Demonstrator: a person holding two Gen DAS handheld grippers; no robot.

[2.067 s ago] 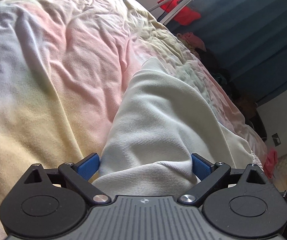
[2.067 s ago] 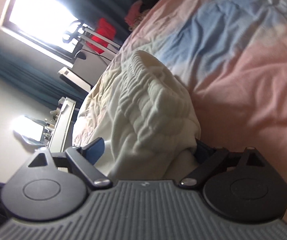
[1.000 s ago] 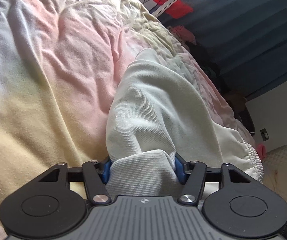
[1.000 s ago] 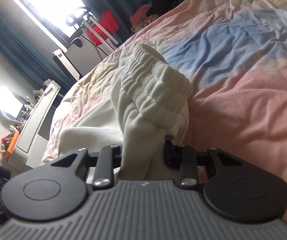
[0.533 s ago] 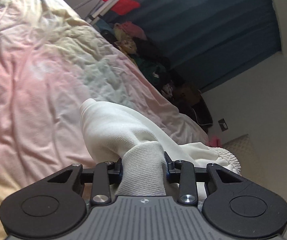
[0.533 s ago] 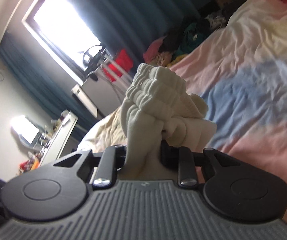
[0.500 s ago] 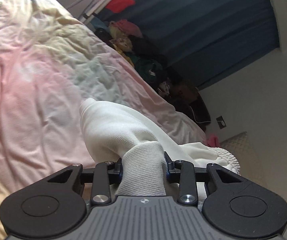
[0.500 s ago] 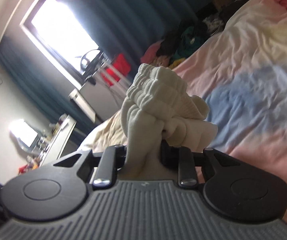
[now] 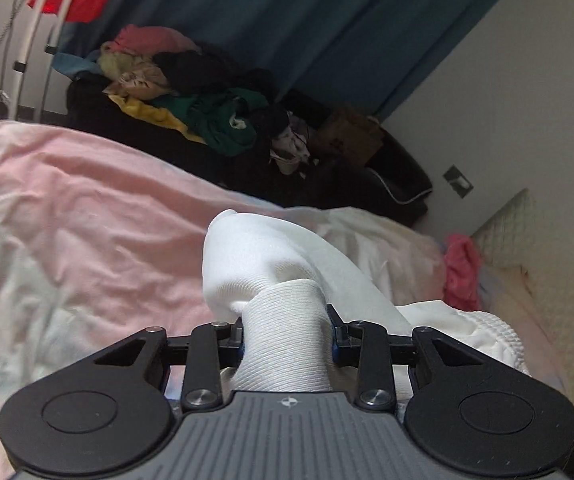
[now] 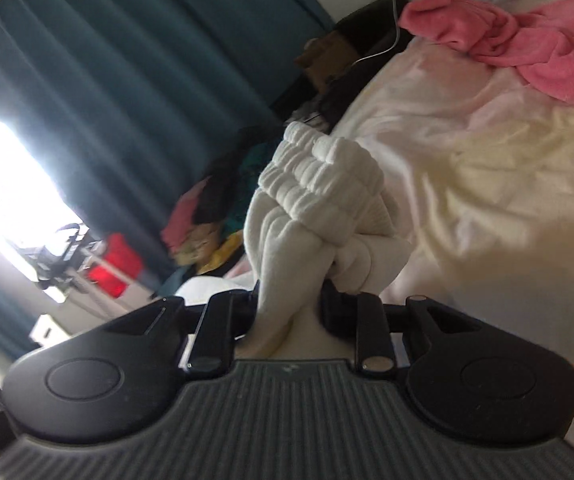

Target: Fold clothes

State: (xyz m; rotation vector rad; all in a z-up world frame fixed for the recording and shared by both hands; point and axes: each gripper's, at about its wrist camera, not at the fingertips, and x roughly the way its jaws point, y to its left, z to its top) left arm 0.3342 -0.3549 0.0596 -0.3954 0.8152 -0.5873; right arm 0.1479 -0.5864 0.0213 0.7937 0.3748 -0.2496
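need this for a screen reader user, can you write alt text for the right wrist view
The right gripper is shut on a bunched white garment with a ribbed elastic band, held above a pastel bedspread. A pink towel lies on the bed; teal curtains hang behind.

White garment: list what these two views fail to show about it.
- Left wrist view: the white garment runs under the left tongs; its near end is hidden by the tool body.
- Right wrist view: the right tongs bunch its waistband; the rest hangs out of frame.
- Neither view shows its full shape or type.
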